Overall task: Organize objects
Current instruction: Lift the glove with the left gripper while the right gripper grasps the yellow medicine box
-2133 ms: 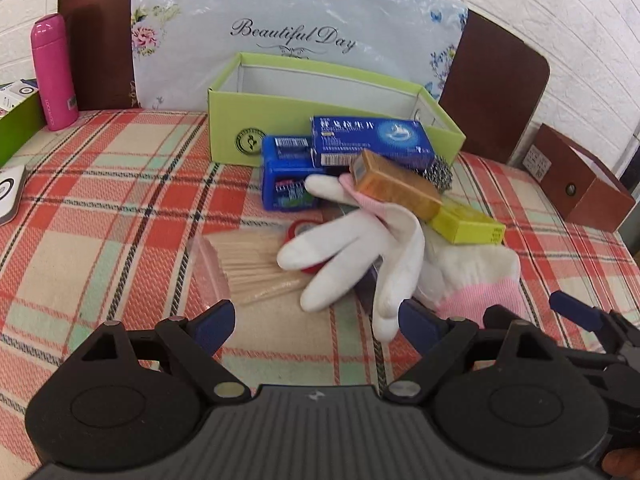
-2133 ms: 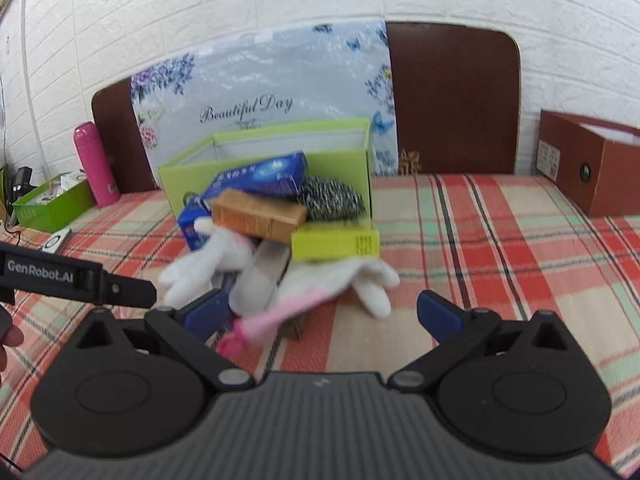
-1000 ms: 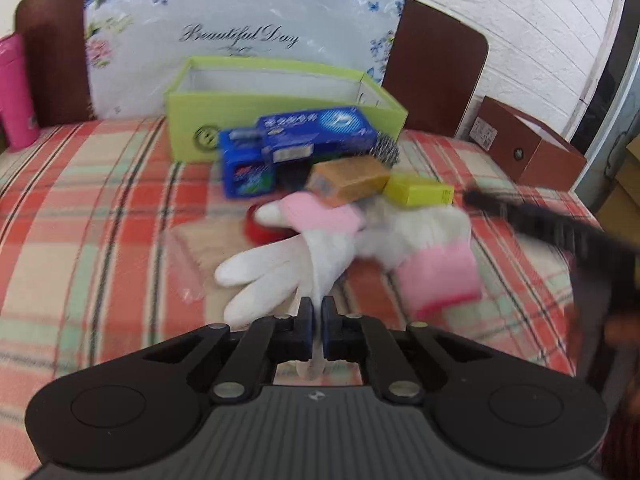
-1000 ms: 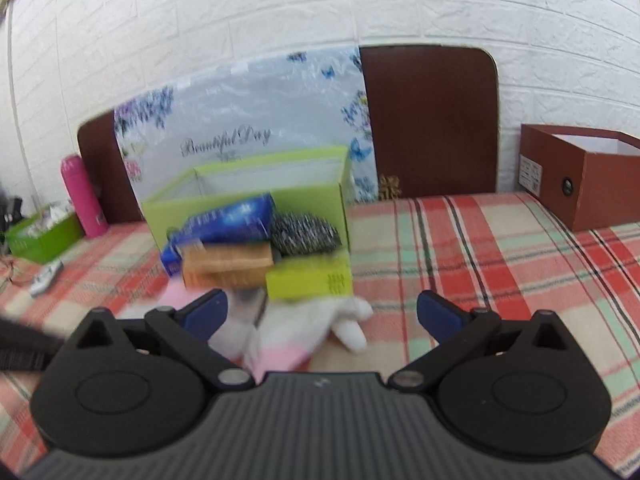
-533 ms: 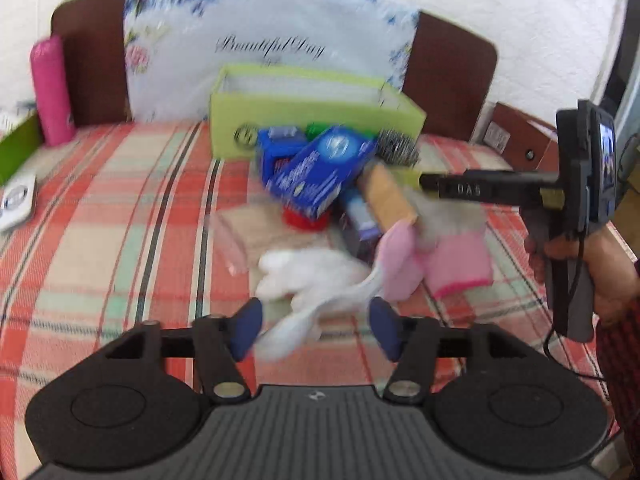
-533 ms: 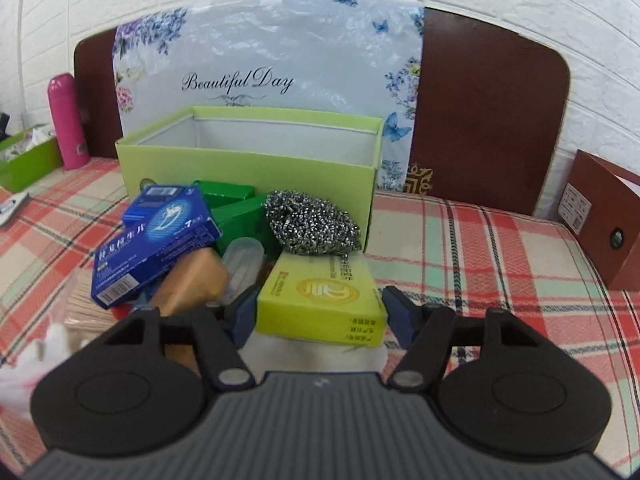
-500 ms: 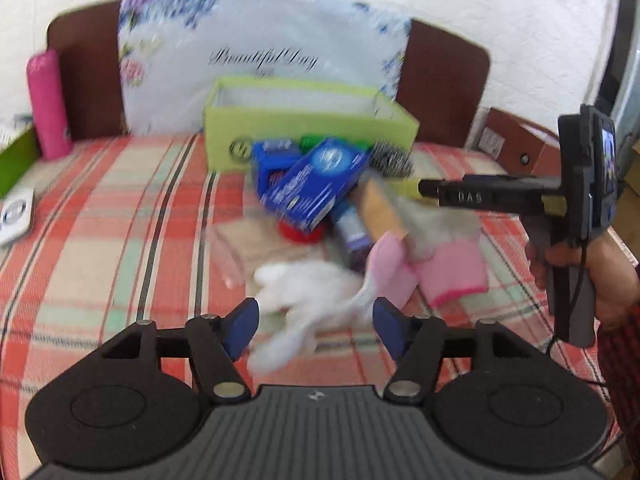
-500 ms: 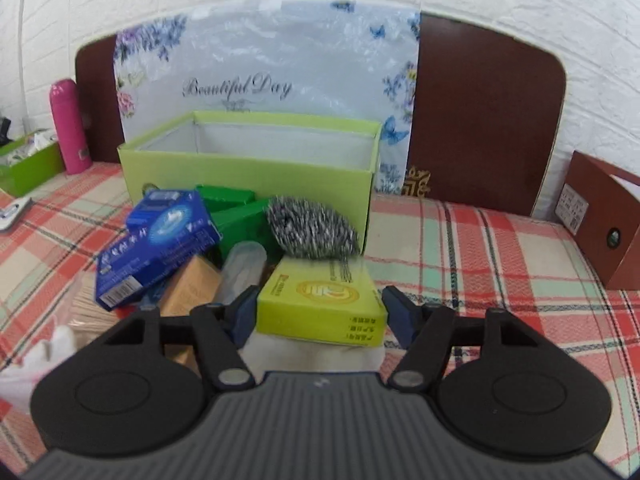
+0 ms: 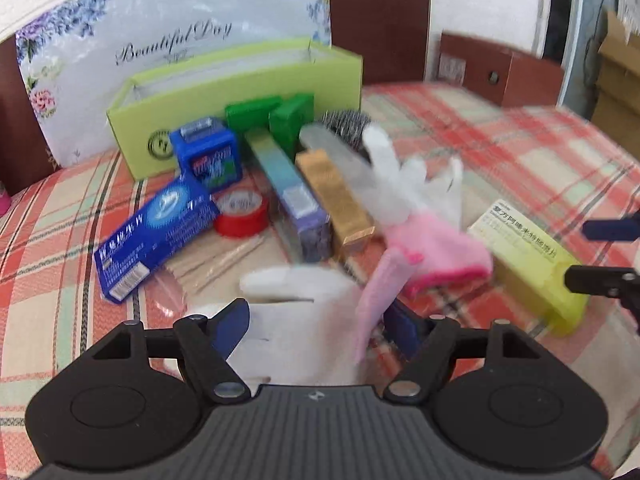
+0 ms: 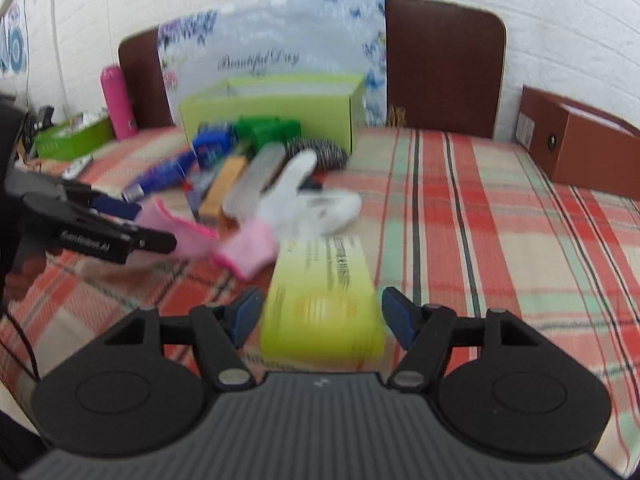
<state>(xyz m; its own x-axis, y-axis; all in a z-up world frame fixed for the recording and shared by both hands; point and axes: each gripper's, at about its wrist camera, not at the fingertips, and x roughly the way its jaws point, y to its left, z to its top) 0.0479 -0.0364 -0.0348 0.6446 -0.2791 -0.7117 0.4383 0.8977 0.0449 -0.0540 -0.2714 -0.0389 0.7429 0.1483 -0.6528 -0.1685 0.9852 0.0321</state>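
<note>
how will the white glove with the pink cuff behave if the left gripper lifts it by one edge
The glove will probably flop: it lies crumpled, its pink cuff folded up, between the opening jaws of the left gripper. It looks like thin knit fabric, so likely light. It's soft, so it may drag across the tablecloth rather than slide cleanly.

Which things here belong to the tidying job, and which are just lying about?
Job:
lime-green box
white-and-pink glove
yellow-green carton
blue toothpaste carton
red tape roll
steel scourer

Lying about:
pink bottle
brown box
floral board
</note>
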